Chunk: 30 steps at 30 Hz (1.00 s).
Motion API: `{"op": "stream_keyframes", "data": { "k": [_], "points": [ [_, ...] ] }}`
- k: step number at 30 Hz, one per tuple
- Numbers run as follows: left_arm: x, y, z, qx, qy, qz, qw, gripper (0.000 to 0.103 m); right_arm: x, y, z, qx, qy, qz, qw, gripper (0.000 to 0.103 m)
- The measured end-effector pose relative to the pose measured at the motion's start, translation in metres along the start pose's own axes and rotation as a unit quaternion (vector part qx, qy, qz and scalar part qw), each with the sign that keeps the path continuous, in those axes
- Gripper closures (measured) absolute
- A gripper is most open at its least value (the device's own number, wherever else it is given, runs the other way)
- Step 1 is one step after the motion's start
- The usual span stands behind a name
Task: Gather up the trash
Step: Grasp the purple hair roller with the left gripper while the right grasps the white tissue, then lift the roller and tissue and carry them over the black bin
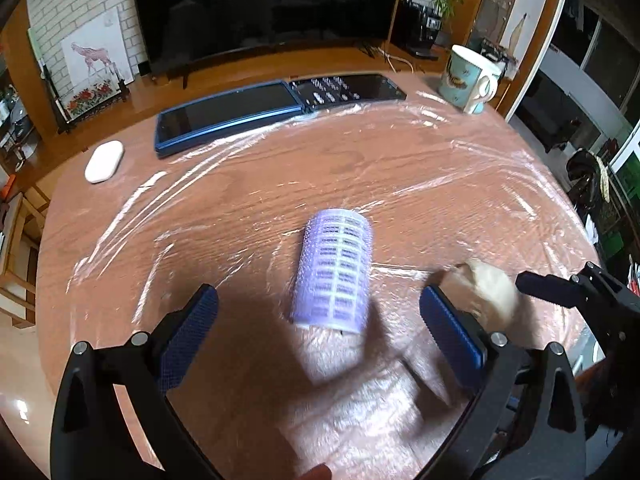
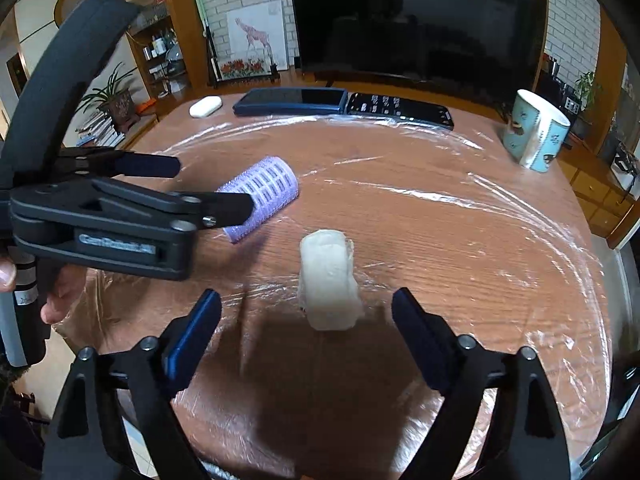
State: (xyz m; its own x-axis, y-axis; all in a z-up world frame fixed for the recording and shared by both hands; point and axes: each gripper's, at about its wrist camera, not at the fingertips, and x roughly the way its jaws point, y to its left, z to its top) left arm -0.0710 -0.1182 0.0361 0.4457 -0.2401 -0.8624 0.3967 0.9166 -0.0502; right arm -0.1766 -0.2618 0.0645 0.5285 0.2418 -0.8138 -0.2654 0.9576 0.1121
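Observation:
A purple hair roller (image 1: 334, 268) lies on the plastic-wrapped wooden table (image 1: 400, 168), just ahead of and between the open fingers of my left gripper (image 1: 318, 304); it also shows in the right wrist view (image 2: 262, 196). A crumpled white tissue wad (image 2: 330, 280) lies just ahead of my open right gripper (image 2: 306, 316), between its fingers; in the left wrist view the wad (image 1: 490, 286) is blurred at the right. The left gripper (image 2: 208, 186) reaches in from the left around the roller. Both grippers are empty.
At the table's far edge lie a white case (image 1: 104, 161), a blue tablet (image 1: 228, 118) and a black remote (image 1: 348, 90). A light-blue mug (image 1: 470, 80) stands at the far right. A TV (image 1: 264, 4) stands behind the table.

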Motion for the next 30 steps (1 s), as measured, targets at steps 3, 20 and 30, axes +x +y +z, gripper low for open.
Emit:
{"op": "stream_keyframes", "data": {
  "k": [3, 20, 30],
  "points": [
    [0.009, -0.001, 0.003, 0.008, 0.004, -0.001, 1.0, 0.004, 0.007, 0.001, 0.001, -0.001, 0.005, -0.003, 1.0, 0.028],
    [0.031, -0.006, 0.01, 0.036, 0.022, -0.015, 0.999, 0.058, 0.02, -0.016, 0.01, 0.047, 0.004, 0.012, 0.999, 0.071],
    [0.025, -0.003, 0.007, 0.021, 0.011, -0.024, 0.9994, 0.059, 0.016, -0.029, 0.012, 0.074, -0.007, 0.023, 0.997, 0.077]
  ]
}}
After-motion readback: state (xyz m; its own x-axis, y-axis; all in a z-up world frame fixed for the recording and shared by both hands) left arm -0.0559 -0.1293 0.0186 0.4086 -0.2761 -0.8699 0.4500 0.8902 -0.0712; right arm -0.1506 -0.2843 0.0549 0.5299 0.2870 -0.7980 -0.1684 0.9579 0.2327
